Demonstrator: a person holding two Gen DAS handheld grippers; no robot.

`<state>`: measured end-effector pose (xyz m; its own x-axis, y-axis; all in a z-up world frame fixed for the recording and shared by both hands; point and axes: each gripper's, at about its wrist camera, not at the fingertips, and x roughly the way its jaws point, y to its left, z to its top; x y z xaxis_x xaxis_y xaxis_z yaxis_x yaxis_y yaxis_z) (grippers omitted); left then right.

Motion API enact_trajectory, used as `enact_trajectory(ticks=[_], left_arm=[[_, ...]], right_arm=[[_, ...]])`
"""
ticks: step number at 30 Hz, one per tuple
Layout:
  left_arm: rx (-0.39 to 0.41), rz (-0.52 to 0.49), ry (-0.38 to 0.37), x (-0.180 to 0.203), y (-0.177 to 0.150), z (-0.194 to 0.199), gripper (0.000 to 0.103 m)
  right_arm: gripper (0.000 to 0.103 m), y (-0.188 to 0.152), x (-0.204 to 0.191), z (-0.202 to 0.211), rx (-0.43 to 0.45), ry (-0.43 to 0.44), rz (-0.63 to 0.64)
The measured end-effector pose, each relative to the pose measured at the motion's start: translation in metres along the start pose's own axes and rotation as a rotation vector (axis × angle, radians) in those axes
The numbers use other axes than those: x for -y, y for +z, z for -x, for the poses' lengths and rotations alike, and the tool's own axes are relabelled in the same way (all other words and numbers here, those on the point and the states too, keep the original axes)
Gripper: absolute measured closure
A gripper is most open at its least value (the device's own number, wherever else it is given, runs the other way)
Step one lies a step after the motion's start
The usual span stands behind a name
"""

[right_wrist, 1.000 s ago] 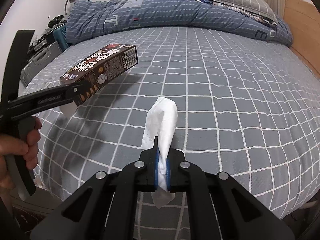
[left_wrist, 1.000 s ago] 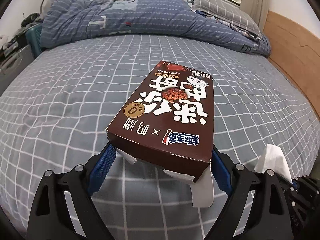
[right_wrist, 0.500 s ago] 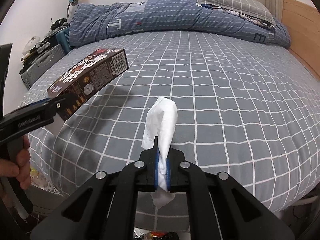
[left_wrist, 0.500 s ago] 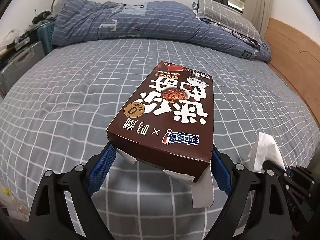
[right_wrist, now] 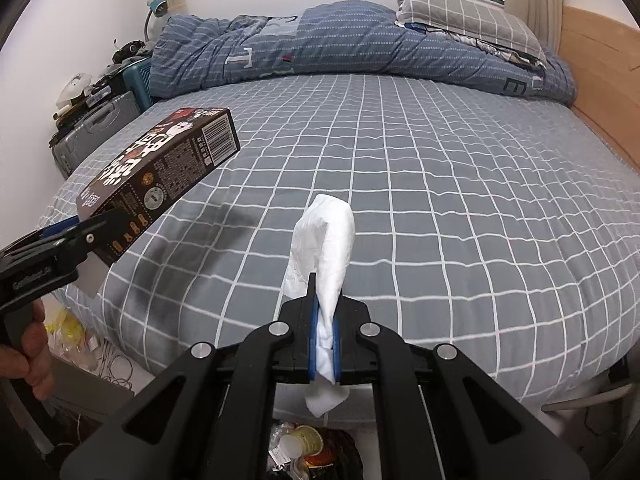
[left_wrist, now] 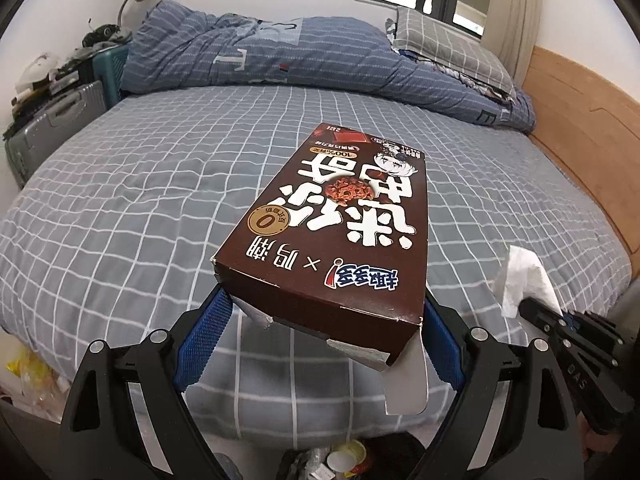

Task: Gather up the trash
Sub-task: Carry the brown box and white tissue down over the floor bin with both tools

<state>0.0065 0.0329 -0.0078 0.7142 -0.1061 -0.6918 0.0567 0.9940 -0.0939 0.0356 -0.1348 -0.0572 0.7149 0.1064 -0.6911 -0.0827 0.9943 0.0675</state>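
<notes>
- the left gripper [left_wrist: 320, 332] is clamped on the near end of a brown snack box [left_wrist: 336, 236], its blue pads pressing the box's two long sides
- the box's long axis runs straight forward from the fingers, out over the grey checked bed [left_wrist: 140, 200]; it is held clear of the sheet, far end tilted a little upward, and a torn white flap hangs from its open near end
- the right gripper [right_wrist: 325, 340] is closed tight on a crumpled white tissue [right_wrist: 326, 240], which stands up from the pinch, with a short tail hanging below it
- both grippers are level and point across the bed toward the rolled blue quilt [right_wrist: 320, 40] and the pillow [right_wrist: 460, 12]; the right one sits just beside the left, on its right
- the deciding relation: a bin of rubbish [right_wrist: 312, 448], with a paper cup and wrappers in it, lies at the bottom edge of both views, low and close to the person, on the near side of the bed's edge
- so both items likely need to be carried back and down rather than forward; the tissue looks nearly above the bin, the box a little to its left
- the hanging flap may catch on the bin's rim
</notes>
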Motion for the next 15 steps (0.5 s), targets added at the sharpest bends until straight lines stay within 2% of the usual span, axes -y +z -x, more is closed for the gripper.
enact_trajectory(ticks=[11, 15], left_arm=[[0.000, 0.002, -0.036, 0.007, -0.036, 0.041, 0.017], [0.010, -0.004, -0.028, 0.008, -0.045, 0.054, 0.017]], right_arm=[[0.098, -0.021, -0.005, 0.032, 0.023, -0.005, 0.006], [0.098, -0.028, -0.005, 0.043, 0.029, -0.006, 0.008]])
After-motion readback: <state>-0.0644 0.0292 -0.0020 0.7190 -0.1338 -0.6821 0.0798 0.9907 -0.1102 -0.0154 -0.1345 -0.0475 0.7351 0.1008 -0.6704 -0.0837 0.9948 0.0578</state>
